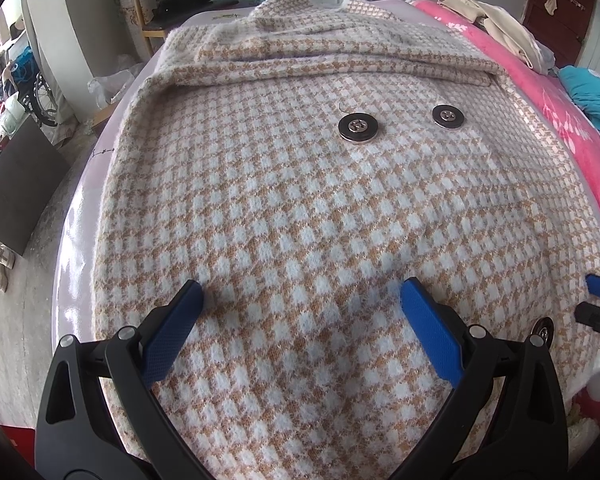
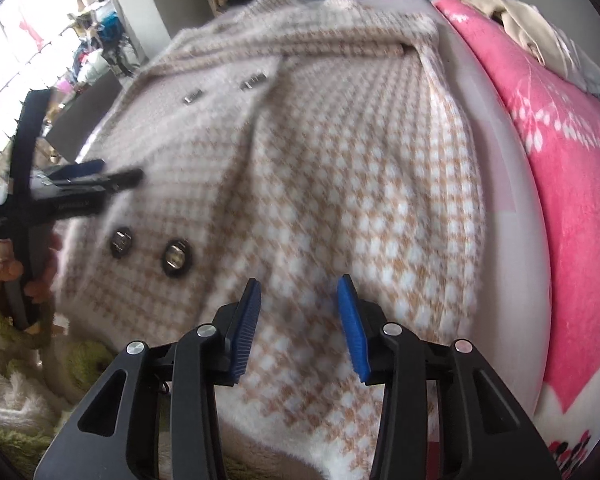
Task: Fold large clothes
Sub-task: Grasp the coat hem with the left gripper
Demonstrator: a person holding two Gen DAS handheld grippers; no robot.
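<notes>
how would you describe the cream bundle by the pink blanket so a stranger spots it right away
Start at the houndstooth coat spread over the bed, then look to the pink blanket along its right side. The bundle is the crumpled cream clothing at the blanket's far end, plain and unpatterned, unlike the teal cloth nearer the camera.

Coat (image 1: 300,200) on bed (image 1: 76,248), blanket (image 1: 572,128) rightward
</notes>
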